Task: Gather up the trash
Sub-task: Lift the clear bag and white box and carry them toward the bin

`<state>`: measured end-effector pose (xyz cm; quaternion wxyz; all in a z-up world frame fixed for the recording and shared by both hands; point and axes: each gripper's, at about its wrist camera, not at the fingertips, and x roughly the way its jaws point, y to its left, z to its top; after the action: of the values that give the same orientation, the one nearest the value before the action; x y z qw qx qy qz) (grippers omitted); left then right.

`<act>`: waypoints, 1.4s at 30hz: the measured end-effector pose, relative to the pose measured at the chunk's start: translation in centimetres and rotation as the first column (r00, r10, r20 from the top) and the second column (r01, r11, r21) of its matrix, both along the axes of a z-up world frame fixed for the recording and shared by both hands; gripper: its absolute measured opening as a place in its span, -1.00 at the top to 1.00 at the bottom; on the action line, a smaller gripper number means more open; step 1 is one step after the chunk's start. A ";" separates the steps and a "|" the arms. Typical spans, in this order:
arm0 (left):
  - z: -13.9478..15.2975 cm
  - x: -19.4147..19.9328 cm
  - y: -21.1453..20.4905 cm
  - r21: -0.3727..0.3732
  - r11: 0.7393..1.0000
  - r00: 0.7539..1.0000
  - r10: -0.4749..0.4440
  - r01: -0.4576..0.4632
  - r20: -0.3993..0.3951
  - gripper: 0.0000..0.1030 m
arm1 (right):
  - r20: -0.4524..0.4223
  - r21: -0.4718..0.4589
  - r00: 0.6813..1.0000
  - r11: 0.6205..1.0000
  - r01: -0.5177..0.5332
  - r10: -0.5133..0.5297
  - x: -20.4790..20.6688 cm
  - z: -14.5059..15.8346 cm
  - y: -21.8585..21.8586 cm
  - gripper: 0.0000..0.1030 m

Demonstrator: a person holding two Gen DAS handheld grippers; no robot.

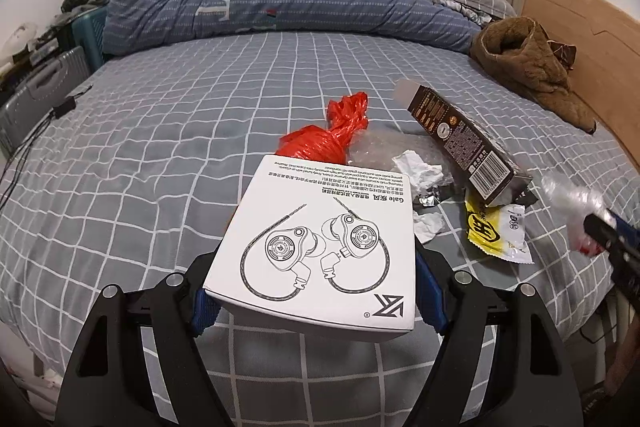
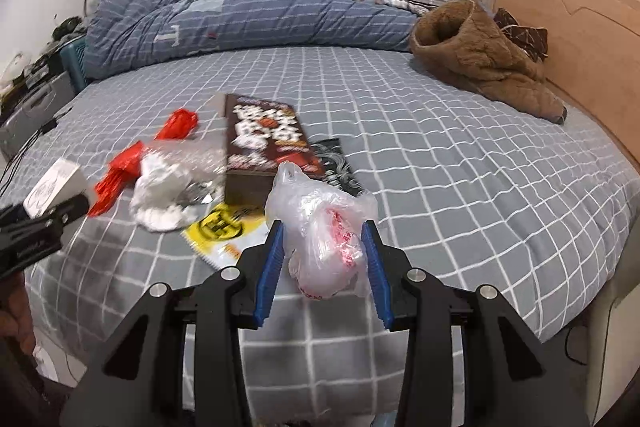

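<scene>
White earphone box (image 1: 316, 247) is clamped in my left gripper (image 1: 316, 291) and a clear plastic bag (image 2: 324, 239) in my right gripper (image 2: 325, 267), while at twelve o'clock the red bag (image 1: 332, 139), tissues (image 1: 420, 171), brown carton (image 1: 464, 143) and yellow wrapper (image 1: 492, 231) lie uncollected on the bed (image 1: 160, 147).

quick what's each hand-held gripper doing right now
left hand-held gripper: closed on the white earphone box
right hand-held gripper: closed on the clear plastic bag

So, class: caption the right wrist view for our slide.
Right gripper clamps a clear plastic bag above the bed.
</scene>
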<state>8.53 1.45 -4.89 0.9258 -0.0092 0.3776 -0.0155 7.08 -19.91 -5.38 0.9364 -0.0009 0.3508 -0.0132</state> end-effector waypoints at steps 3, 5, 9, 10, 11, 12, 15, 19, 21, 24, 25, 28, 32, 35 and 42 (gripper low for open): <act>0.2 -0.5 0.2 -0.002 1.000 1.000 0.002 -0.002 0.003 -0.46 | -0.002 0.007 1.000 1.000 -0.012 0.012 -0.8 0.1 0.6 0.26; 0.4 -1.1 0.3 -0.003 1.000 1.000 0.002 -0.002 0.006 -0.46 | -0.002 0.008 1.000 1.000 -0.019 0.019 -1.4 0.3 1.1 0.26; 0.8 -2.2 0.5 -0.014 1.000 1.000 0.003 -0.003 0.006 -0.46 | -0.003 0.005 0.999 0.999 -0.039 0.039 -2.4 0.6 1.6 0.26; 0.9 -2.6 0.6 -0.013 1.000 1.000 0.007 -0.007 0.006 -0.46 | -0.001 0.004 0.999 0.999 -0.045 0.045 -2.7 0.7 1.9 0.26; 0.9 -2.8 0.7 -0.013 1.000 1.000 0.009 -0.009 0.005 -0.46 | 0.000 0.005 0.999 0.999 -0.049 0.049 -3.0 0.7 2.0 0.26; 0.9 -3.2 0.7 -0.015 1.000 1.000 0.012 -0.012 0.004 -0.46 | 0.000 0.006 0.999 0.999 -0.053 0.053 -3.2 0.7 2.2 0.26; 0.9 -4.2 0.9 -0.016 1.000 1.000 0.012 -0.012 0.003 -0.46 | -0.001 0.001 0.997 0.997 -0.072 0.072 -4.1 0.6 2.9 0.26; 0.6 -5.5 0.8 -0.015 1.000 1.000 0.008 -0.008 -0.003 -0.46 | -0.003 0.003 0.996 0.996 -0.090 0.090 -4.9 0.8 3.7 0.26; 0.4 -6.1 0.6 -0.011 1.000 1.000 0.000 0.000 -0.005 -0.46 | 0.002 0.005 0.995 0.995 -0.099 0.099 -5.3 0.9 4.1 0.26; 0.5 -6.9 0.4 -0.014 1.000 1.000 0.001 -0.001 -0.006 -0.46 | 0.010 0.002 0.993 0.993 -0.114 0.114 -6.0 1.3 4.6 0.26; 0.6 -7.1 0.4 -0.017 1.000 1.000 0.002 -0.003 -0.006 -0.46 | 0.012 0.004 0.993 0.993 -0.116 0.116 -6.1 1.4 4.7 0.26; 0.8 -7.9 0.2 -0.023 1.000 1.000 0.004 -0.004 -0.004 -0.46 | 0.013 0.007 0.992 0.992 -0.123 0.123 -6.7 1.5 4.8 0.26; 0.7 -8.9 -0.2 -0.020 1.000 1.000 -0.002 0.002 -0.011 -0.46 | 0.015 0.013 0.992 0.992 -0.128 0.128 -7.4 1.8 4.8 0.26; 0.8 -9.6 -0.5 -0.020 1.000 1.000 -0.003 0.002 -0.015 -0.46 | 0.021 0.014 0.990 0.990 -0.138 0.137 -8.0 2.1 5.0 0.26; 1.7 -11.4 -0.6 -0.030 1.000 1.000 0.004 -0.004 -0.006 -0.46 | 0.023 0.017 0.987 0.987 -0.158 0.158 -9.7 2.7 5.5 0.26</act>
<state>-2.85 0.85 -3.19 0.9244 -0.0238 0.3801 -0.0193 -2.65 -14.41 -2.67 0.9381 -0.0198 0.3397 0.0644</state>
